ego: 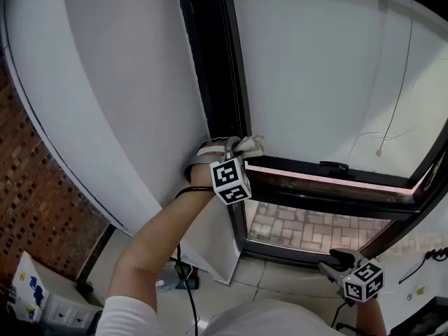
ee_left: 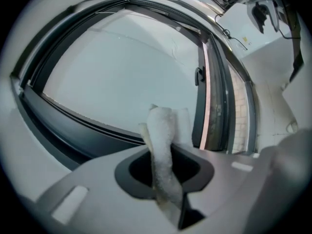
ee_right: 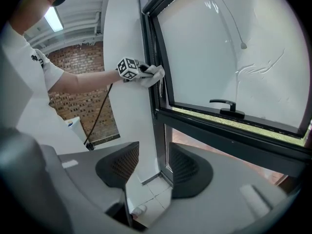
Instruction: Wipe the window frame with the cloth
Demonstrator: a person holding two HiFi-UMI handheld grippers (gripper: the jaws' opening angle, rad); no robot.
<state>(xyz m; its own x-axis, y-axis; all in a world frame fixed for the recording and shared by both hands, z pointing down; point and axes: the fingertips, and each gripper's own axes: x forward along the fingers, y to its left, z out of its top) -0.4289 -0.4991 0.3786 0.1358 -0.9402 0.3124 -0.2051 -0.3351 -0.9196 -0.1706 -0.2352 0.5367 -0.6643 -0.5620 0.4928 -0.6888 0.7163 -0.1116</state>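
Note:
A white cloth is pinched in my left gripper, which is shut on it. The cloth is pressed against the dark window frame where the upright post meets the lower sash bar. In the left gripper view the cloth sticks up between the jaws in front of the frame. The right gripper view shows the same cloth held on the post. My right gripper hangs low at the bottom right, away from the frame. Its jaws stand open with nothing between them.
A black window handle sits on the lower sash bar. A thin cord with a pull hangs over the pane. A white wall panel flanks the frame, with a brick wall to the left. A black cable trails below my left arm.

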